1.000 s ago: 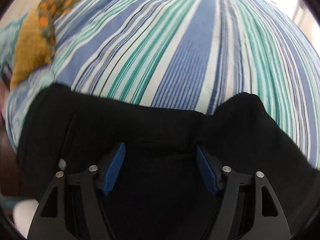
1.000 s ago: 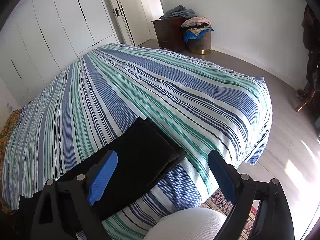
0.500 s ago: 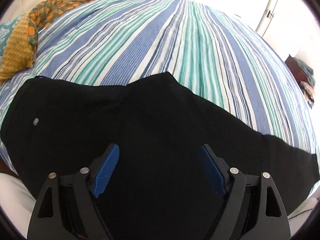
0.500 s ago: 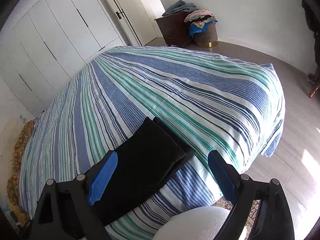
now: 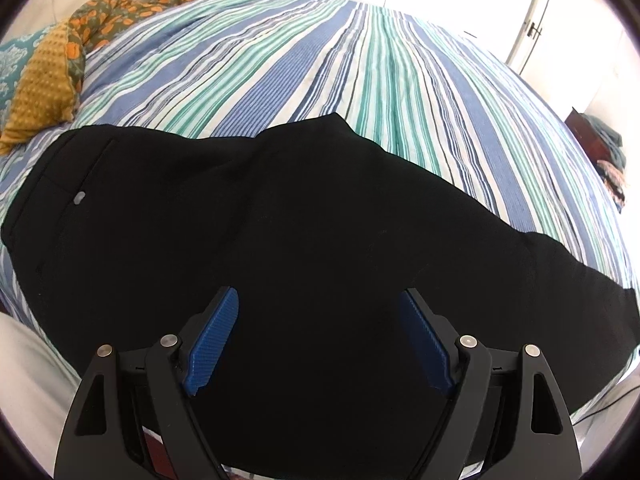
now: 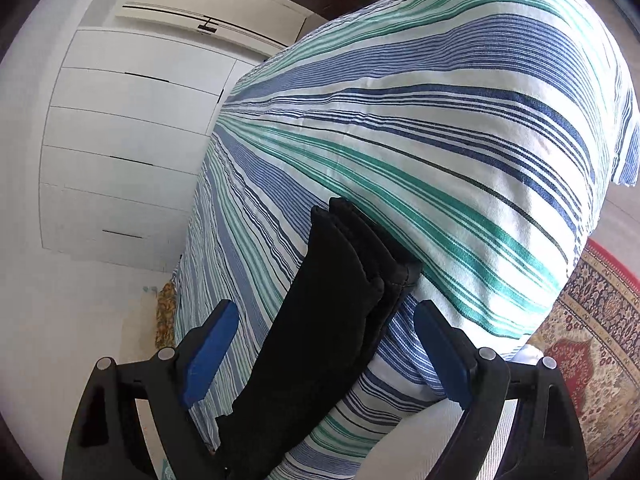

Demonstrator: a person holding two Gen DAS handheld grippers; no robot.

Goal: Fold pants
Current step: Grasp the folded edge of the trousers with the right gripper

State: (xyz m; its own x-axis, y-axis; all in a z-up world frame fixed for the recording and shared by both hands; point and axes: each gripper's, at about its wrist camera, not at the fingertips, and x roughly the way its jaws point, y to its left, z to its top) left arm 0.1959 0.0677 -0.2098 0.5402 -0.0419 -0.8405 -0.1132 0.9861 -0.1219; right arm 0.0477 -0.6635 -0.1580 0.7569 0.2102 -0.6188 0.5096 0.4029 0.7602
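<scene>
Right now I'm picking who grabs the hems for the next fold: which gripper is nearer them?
Right. The right gripper hangs open over the leg just short of the hems; the left gripper, open, is over the pants toward the waist end.

The striped bed (image 5: 360, 80) lies bare beyond the black pants (image 5: 300, 220) — a wide open stretch of cover up to the far edge. At the far left a mustard cushion (image 5: 40, 92) and an orange-patterned blanket (image 5: 132, 12) crowd the head end, near the pants' waistband. In the right wrist view the stacked leg ends (image 6: 360, 264) lie between the wide-apart fingers of the right tool (image 6: 326, 344), with clear cover on both sides. White wardrobe doors (image 6: 120, 140) stand past the bed's far side — a patterned rug (image 6: 592, 340) covers the floor below the near corner.
</scene>
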